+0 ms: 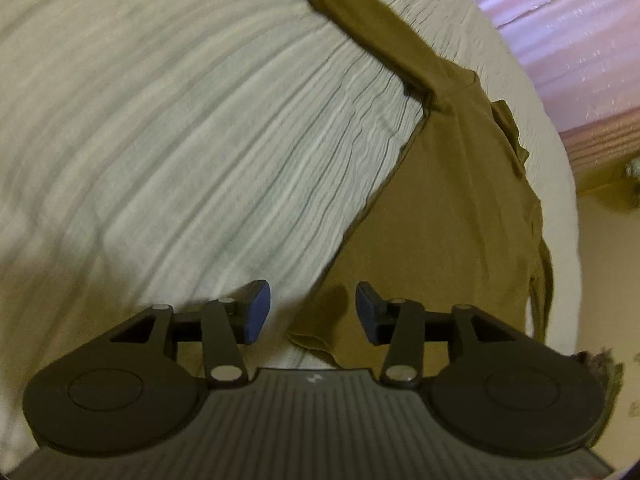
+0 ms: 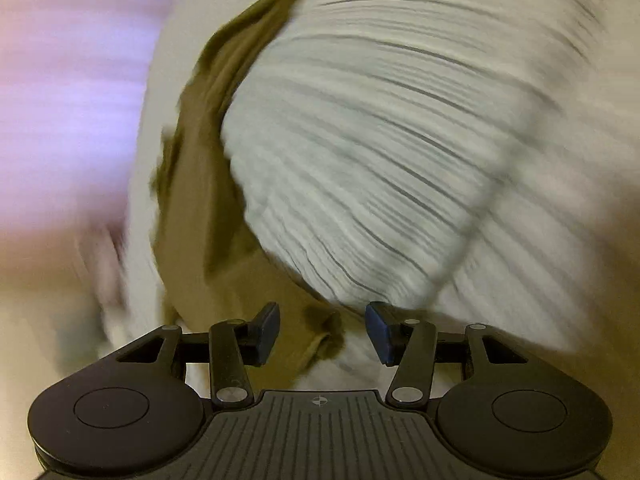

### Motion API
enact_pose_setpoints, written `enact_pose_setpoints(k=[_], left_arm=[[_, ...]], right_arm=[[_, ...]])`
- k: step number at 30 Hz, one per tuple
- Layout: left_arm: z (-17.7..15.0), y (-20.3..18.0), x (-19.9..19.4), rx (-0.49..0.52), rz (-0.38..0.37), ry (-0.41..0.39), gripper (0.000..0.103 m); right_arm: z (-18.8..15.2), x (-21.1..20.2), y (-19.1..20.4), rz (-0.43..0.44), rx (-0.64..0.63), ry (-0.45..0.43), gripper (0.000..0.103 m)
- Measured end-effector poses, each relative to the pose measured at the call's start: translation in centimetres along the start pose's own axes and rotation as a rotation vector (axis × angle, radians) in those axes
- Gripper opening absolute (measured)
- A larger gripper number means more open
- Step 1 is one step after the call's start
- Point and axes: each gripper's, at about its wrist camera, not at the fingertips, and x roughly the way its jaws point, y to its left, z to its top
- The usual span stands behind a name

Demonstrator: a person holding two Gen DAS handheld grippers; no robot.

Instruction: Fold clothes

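Two tools are in view, each seen from its own wrist camera above a bed covered in pale, finely ribbed bedding. On the left, the left tool stands spread, its blue pads apart with nothing pinched; a lower corner of an olive-brown garment lies on the bedding below the gap. That garment lies flat along the right side of the bed, one sleeve stretched diagonally toward the upper left. Beyond the bed edge, a pinkish corrugated surface shows at upper right. On the right, the right tool is likewise spread and empty, a hemmed corner of the garment lying under its gap. This view is heavily blurred; finer detail cannot be told.
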Motion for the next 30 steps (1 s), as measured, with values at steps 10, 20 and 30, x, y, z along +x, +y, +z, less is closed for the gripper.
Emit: enact_pose_setpoints(k=[10, 20, 30], left_arm=[[1.2, 0.3, 0.2, -0.044, -0.151, 0.019, 0.001], [6.7, 0.2, -1.4, 0.181, -0.023, -0.006, 0.002], [5.1, 0.9, -0.3, 0.162, -0.057, 0.057, 0.001]], right_arm=[[-3.1, -1.4, -2.1, 0.049, 0.288, -0.064, 0.052], [-5.9, 2.0, -2.6, 0.093, 0.423, -0.027, 0.051], [-5.9, 2.6, 3.1, 0.000, -0.049, -0.067, 0.003]])
